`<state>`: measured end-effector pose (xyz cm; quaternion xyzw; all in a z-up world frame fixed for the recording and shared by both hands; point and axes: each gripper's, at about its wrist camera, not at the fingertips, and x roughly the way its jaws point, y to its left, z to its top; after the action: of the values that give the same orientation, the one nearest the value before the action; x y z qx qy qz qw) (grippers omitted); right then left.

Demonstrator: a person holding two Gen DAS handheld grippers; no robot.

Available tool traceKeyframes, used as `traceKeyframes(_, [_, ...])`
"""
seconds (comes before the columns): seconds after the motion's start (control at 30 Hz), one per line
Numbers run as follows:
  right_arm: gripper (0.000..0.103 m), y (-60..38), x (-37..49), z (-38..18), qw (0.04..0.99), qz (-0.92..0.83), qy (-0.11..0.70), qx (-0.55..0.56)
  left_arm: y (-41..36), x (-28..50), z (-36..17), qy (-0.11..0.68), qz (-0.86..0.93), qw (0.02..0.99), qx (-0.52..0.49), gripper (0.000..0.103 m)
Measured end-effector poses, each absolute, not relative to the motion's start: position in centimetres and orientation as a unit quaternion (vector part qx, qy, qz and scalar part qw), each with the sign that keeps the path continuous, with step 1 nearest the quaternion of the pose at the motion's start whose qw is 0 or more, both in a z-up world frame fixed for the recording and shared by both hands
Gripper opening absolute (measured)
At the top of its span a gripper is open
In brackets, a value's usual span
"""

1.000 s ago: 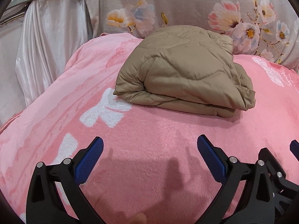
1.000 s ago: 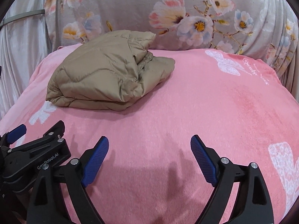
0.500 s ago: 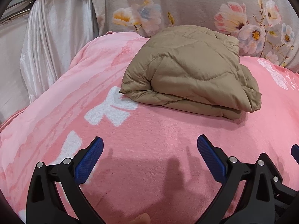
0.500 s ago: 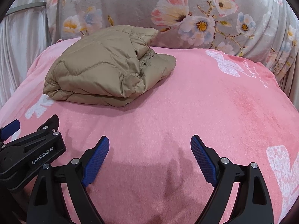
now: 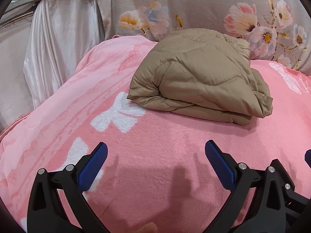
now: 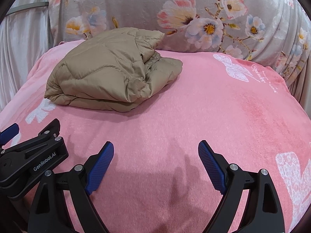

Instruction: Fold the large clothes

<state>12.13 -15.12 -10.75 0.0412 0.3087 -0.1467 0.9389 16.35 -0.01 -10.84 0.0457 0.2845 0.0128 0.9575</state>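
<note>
Tan quilted jacket (image 5: 200,79) lies folded on the pink blanket (image 5: 155,136), ahead of both tools, long axis crosswise (a compact bundle). Left hand-held gripper (image 5: 155,161) looks nearer, facing it squarely; right hand-held gripper (image 6: 155,159) sits off its right end; both gape wide, holding nothing

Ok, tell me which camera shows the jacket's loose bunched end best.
The right wrist view: the tan quilted jacket turns its crumpled end toward that camera. The left wrist view shows mostly its smooth folded top, with that end only at the edge.
</note>
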Motion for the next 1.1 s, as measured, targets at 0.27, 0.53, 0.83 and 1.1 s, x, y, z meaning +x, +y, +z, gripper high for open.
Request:
traceKeyframes(0.27, [0.087, -15.07, 12.04, -10.63, 0.939, -0.148, 0.307, 0.040, -0.03, 16.23, -10.77, 0.282, 0.014, 0.958, 0.048, 0.098])
traceKeyframes(0.53, [0.087, -15.16, 12.03, -10.61, 0.940, -0.147, 0.307, 0.039, -0.21, 16.16, -10.67, 0.280, 0.015, 0.959, 0.050, 0.098])
traceKeyframes(0.83, [0.086, -15.15, 12.00, -10.45, 0.940, -0.148, 0.305, 0.039, -0.24, 16.09, -10.56, 0.277, 0.014, 0.959, 0.051, 0.096])
traceKeyframes(1.1, [0.086, -15.13, 11.98, -10.46, 0.940, -0.148, 0.305, 0.039, -0.40, 15.87, -10.45, 0.271, 0.017, 0.961, 0.055, 0.094])
